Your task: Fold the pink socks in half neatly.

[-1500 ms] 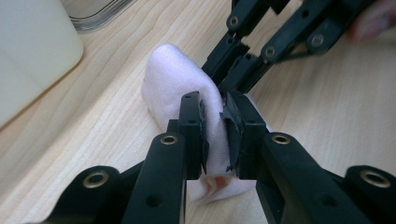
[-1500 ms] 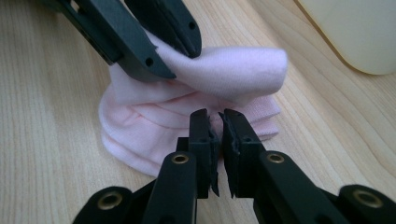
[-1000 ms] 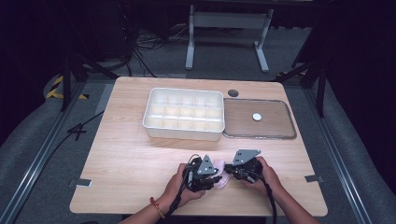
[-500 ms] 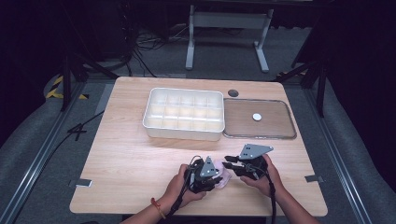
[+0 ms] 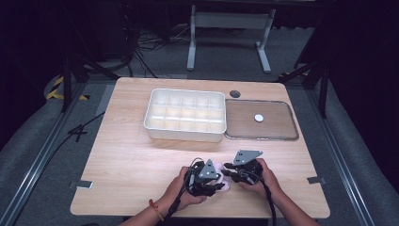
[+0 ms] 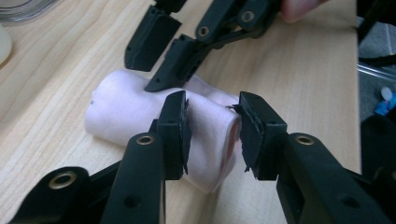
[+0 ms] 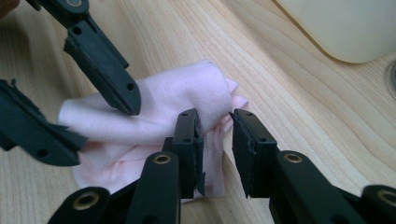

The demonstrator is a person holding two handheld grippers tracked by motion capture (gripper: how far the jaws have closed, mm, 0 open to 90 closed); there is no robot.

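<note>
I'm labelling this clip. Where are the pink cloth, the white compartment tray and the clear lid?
pink cloth [image 6: 135,112], left gripper view, on its rolled top.
white compartment tray [image 5: 184,134], high view, on its near wall.
clear lid [image 5: 277,127], high view, on a bare part right of its white knob.

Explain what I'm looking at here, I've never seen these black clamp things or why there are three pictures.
A person sits at a wooden table with a hand-held two-jaw gripper in each hand: the left gripper and the right gripper. One picture looks down from above; each of the other two comes from a camera riding on one gripper, looking along its black jaws. Both grippers work on a rolled pale pink cloth. The left jaws have just been opening around one end of it; the right jaws stand apart over the cloth's edge. Farther back sit a white divided tray and a clear lid.
</note>
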